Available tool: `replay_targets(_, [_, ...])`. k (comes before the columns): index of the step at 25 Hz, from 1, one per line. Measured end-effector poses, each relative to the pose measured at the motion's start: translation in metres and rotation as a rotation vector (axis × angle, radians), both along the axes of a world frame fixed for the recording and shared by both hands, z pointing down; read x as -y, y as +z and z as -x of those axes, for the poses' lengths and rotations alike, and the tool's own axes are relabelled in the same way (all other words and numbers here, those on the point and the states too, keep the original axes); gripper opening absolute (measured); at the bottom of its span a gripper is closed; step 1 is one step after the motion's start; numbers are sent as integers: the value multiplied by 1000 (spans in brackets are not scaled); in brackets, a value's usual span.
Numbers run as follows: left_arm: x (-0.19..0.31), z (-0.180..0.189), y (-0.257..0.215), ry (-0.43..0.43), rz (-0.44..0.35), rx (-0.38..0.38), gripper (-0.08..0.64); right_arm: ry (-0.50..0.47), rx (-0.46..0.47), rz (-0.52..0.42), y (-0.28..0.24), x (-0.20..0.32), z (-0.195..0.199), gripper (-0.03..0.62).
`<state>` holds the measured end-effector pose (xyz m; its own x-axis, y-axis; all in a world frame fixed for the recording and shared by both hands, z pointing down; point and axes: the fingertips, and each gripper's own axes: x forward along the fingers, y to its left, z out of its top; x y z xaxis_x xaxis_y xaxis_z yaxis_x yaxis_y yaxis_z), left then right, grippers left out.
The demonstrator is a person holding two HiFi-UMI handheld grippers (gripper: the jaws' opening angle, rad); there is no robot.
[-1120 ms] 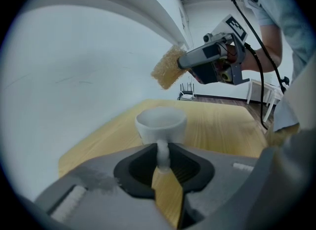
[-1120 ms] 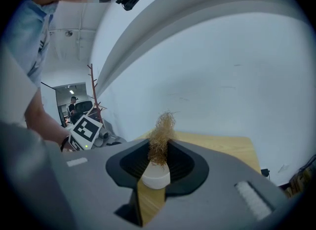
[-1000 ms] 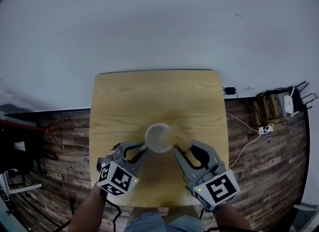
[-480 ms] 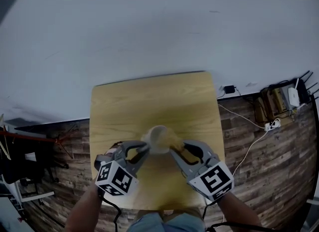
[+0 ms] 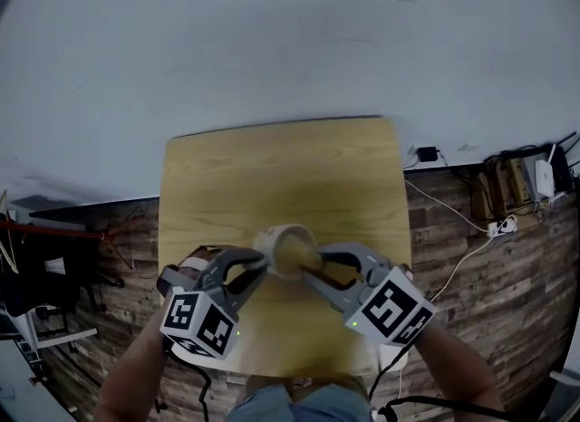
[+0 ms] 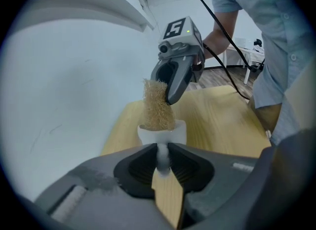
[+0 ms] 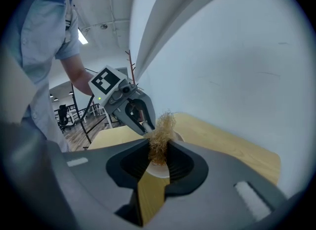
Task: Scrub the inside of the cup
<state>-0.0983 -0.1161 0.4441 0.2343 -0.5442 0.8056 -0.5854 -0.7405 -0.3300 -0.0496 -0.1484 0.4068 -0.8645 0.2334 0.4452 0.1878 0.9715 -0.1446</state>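
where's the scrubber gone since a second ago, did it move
Yes. Against the table, the scrubber has shifted left, from beside the cup into its mouth.

Left tongs (image 5: 260,263) clamped on cup (image 6: 178,131), right tongs (image 5: 308,272) clamped on scrubber (image 6: 157,106), both angled down

The cup (image 5: 274,241) stood straight up before. Now the left gripper (image 5: 261,264) has tipped it sideways. The scrubber (image 5: 297,253) was beside the cup, and now the right gripper (image 5: 310,273) has pushed it into the cup's mouth.
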Motion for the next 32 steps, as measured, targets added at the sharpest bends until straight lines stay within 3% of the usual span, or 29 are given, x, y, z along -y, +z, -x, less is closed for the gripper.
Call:
replay_targets(7, [2, 4, 0, 23, 35, 6, 97, -70, -48, -87, 9, 8, 18, 84])
replay_targets(12, [9, -5, -3, 20, 43, -12, 97, -109, -145, -242, 29, 4, 19, 83])
replay_targets(23, [15, -18, -10, 56, 41, -28, 97, -169, -205, -326, 51, 5, 27, 83])
replay_targets(28, [17, -20, -10, 76, 25, -4, 95, -238, -272, -375, 64, 2, 32, 80])
replay_targets(32, [19, -18, -12, 57, 17, -6, 95, -300, -349, -362, 75, -6, 29, 77])
